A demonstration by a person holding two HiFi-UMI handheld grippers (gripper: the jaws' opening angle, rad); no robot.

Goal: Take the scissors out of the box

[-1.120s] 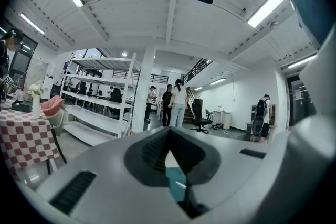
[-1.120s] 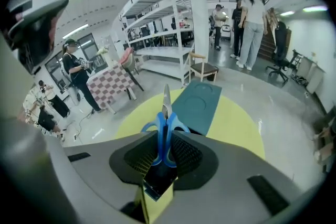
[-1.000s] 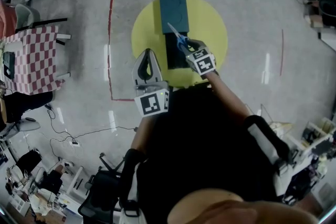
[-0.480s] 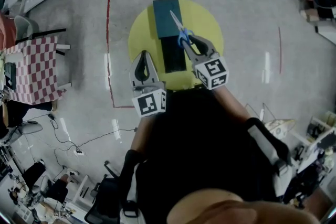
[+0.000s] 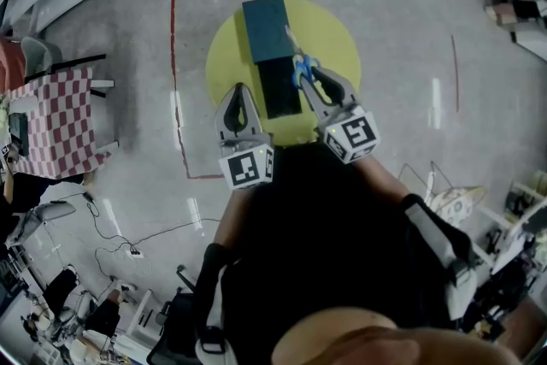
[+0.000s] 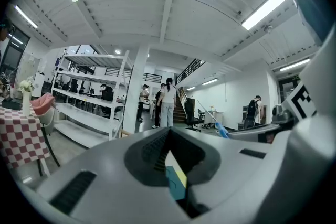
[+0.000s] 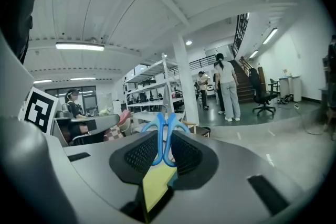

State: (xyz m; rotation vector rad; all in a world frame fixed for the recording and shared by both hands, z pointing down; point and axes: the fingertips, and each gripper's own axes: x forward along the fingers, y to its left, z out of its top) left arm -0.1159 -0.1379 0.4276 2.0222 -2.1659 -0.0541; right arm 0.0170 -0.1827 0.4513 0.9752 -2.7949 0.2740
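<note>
Raised off the box [image 5: 265,26], right tool [image 5: 309,77] pinches scissors [image 5: 300,66]; left tool [image 5: 239,90] pressed together nearby.

Scissors [image 5: 300,67] clamped in the right gripper [image 7: 166,132]: glossy blue plastic handles, bare metal blades. Pads [image 7: 137,155] are black and finely ribbed; the claw's shell is smooth matt grey plastic. Beneath the claw lie a matt dark teal box [image 5: 272,38], a matt yellow table [image 5: 333,30] and a glossy floor [image 5: 410,38].
</note>
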